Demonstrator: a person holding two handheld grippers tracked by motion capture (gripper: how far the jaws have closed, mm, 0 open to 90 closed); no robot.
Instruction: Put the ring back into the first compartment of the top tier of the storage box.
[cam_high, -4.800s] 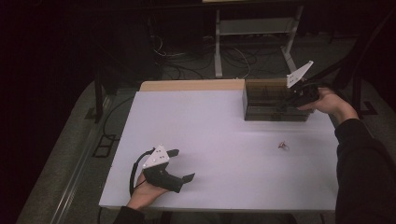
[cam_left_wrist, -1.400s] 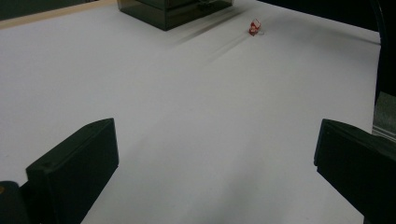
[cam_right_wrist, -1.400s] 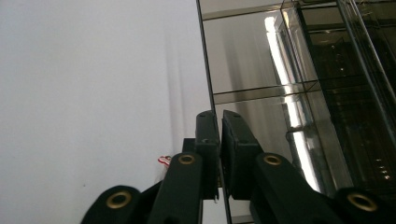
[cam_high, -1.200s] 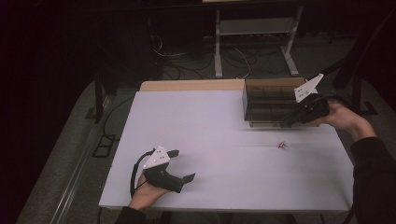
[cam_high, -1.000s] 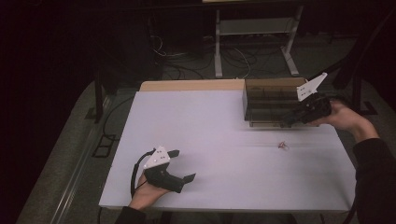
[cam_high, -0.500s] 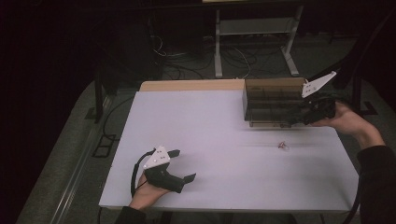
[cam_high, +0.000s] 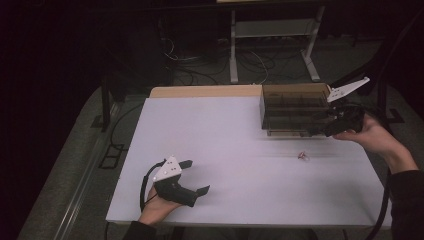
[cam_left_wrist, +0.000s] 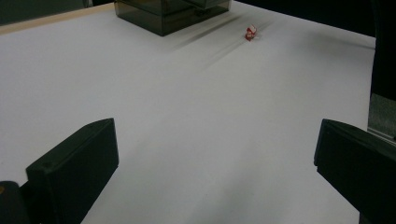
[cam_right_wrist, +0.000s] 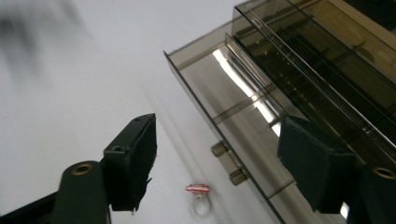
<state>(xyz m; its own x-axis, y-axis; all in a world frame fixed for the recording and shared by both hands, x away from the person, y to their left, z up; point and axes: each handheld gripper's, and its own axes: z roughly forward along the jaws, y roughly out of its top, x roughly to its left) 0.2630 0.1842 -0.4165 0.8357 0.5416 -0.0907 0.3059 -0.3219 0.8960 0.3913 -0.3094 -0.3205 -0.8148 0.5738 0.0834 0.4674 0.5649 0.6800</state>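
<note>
The right gripper (cam_right_wrist: 217, 172) is seen with its jaws spread, having just been opening, and nothing is pressed between them. A smoked clear drawer box (cam_right_wrist: 299, 88) is framed beyond, its drawer (cam_right_wrist: 224, 105) apparently drawn out slightly. A small red-and-white object (cam_right_wrist: 198, 188) lies on the white worktop (cam_right_wrist: 70, 84), near the drawer front.

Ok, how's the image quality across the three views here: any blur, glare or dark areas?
High view: dim, black surround, only the white table lit. Left gripper view: soft, faint streaky shadows running from the smoky box towards the small red item. Right gripper view: top-left smeared, bright glare streak on the drawer front.
</note>
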